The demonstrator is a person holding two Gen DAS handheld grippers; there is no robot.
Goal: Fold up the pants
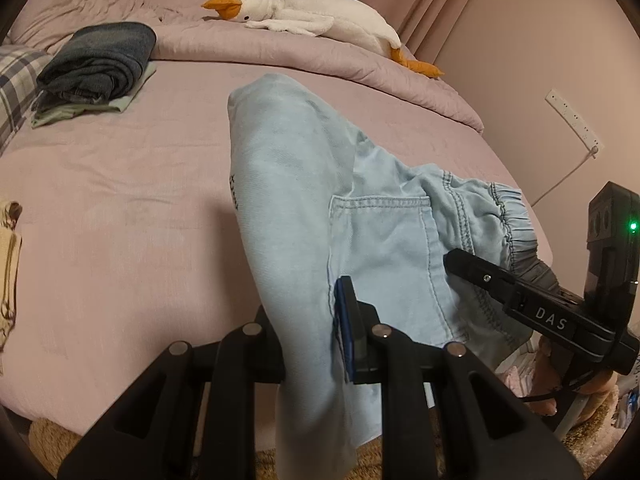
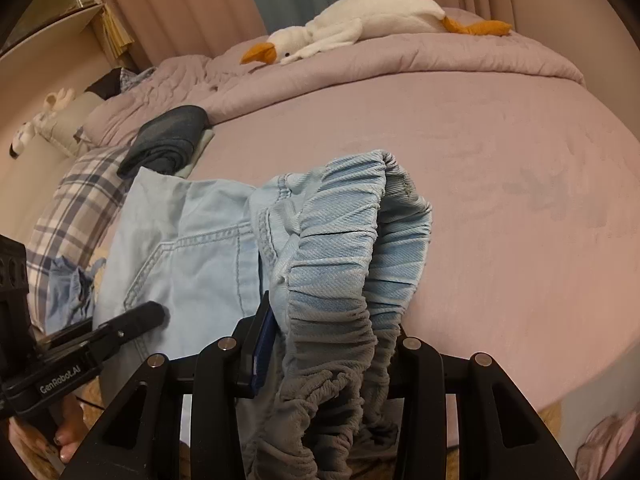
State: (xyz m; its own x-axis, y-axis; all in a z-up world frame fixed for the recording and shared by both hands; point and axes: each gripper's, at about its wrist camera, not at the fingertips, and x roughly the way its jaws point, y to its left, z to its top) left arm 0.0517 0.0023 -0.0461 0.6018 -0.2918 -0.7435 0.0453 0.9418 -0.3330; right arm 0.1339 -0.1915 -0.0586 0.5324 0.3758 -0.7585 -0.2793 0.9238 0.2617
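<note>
Light blue pants (image 1: 304,184) lie on the pink bed, legs stretched toward the far side, part hanging over the near edge. My left gripper (image 1: 310,344) is shut on the pants' side seam near the back pocket (image 1: 380,232). My right gripper (image 2: 328,356) is shut on the gathered elastic waistband (image 2: 352,248), which bunches up between its fingers. The right gripper also shows in the left wrist view (image 1: 480,276) at the waistband. The left gripper shows in the right wrist view (image 2: 132,320) at the lower left. The pants also show in the right wrist view (image 2: 192,240).
A folded stack of dark clothes (image 1: 100,60) sits at the far left of the bed (image 1: 140,200). A white plush goose (image 1: 312,12) lies on the bunched duvet at the back. A plaid pillow (image 2: 76,208) lies left. A wall with a power strip (image 1: 572,120) is right.
</note>
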